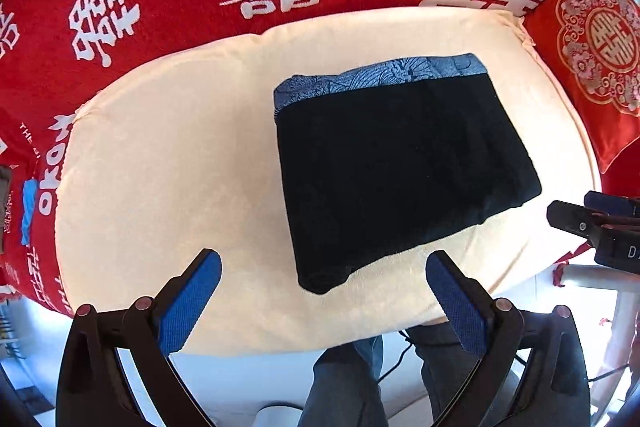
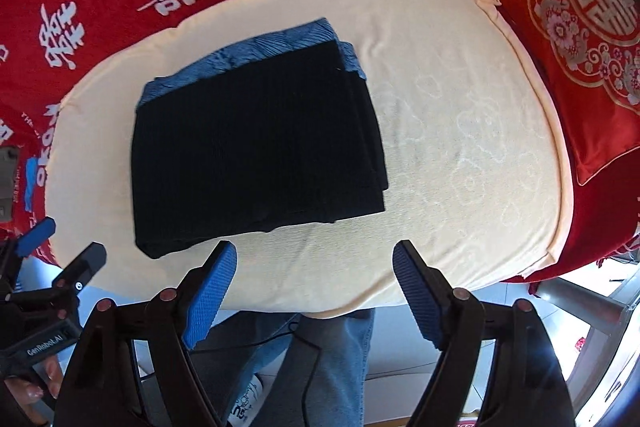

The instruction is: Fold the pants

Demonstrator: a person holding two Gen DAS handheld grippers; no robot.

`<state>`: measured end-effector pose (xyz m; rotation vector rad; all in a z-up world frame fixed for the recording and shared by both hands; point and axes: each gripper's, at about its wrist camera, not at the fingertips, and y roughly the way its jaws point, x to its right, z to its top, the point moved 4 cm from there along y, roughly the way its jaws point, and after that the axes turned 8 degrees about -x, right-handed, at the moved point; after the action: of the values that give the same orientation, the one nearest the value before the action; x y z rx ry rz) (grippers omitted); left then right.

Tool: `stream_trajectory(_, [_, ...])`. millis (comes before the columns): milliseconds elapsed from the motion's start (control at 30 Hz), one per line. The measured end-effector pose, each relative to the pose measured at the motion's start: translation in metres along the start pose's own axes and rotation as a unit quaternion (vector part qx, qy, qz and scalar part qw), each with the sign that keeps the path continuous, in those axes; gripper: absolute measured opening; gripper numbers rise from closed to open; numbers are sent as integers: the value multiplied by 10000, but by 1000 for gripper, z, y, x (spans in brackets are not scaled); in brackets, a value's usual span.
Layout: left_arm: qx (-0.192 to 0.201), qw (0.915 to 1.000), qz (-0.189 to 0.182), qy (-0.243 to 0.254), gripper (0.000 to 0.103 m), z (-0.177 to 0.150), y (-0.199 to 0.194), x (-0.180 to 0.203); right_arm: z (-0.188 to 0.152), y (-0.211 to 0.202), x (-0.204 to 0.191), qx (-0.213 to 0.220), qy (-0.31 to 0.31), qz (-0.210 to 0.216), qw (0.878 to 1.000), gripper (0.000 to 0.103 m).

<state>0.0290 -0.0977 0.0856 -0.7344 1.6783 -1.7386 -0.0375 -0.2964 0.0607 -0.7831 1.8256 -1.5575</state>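
The right hand-held gripper [image 2: 314, 267] hangs over the near edge of the cream pad [image 2: 460, 147] with its blue pads spread wide and nothing between them; the left hand-held gripper [image 1: 324, 277] is likewise spread and empty. The pants [image 2: 256, 155] lie folded in a compact dark stack on the pad, patterned blue waistband [image 2: 240, 59] toward the far edge — the folding looks finished. The risk now is a low finger catching the stack's near corner and dragging a layer loose. The right wrist view shows staggered layers along one side of the stack, and fingers [image 2: 36, 387] of the person's hand — the left wrist view shows neither.
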Motion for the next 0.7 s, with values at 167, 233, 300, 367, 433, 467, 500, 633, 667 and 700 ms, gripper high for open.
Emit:
stream_trajectory(167, [-5, 9999, 7, -108, 103, -6, -14, -10, -6, -18, -17, -11, 12, -4, 10000, 83])
stream_trajectory(233, [-20, 9998, -18, -177, 103, -7, -17, -12, -6, -25, -22, 4, -53, -64, 10000, 83])
stream_trajectory(300, [-28, 9997, 8, -242, 103, -9, -22, -14, -5, -31, -26, 12, -120, -102, 9999, 83])
stream_trajectory(367, [-55, 9995, 38, -304, 103, -9, -24, -15, -4, -35, -29, -3, -158, -106, 9998, 83])
stream_trajectory(433, [-70, 9993, 49, -373, 103, -9, -27, -15, -2, -40, -30, 4, -175, -115, 9998, 83])
stream_trajectory(467, [-70, 9990, 63, -427, 103, -9, -29, -14, -1, -43, -30, 11, -192, -105, 9998, 83])
stream_trajectory(500, [-80, 9989, 77, -457, 103, -8, -30, -14, -1, -44, -30, 9, -210, -104, 9997, 83])
stream_trajectory(633, [-150, 9977, 23, -664, 103, -8, -36, -10, -1, -47, -30, -73, -372, -115, 9992, 83])
stream_trajectory(667, [-161, 9976, 51, -678, 103, -7, -38, -8, -1, -49, -30, -81, -416, -136, 9990, 83])
stream_trajectory(700, [-159, 9976, 102, -668, 103, -7, -40, -7, 0, -49, -29, -88, -445, -150, 9989, 83])
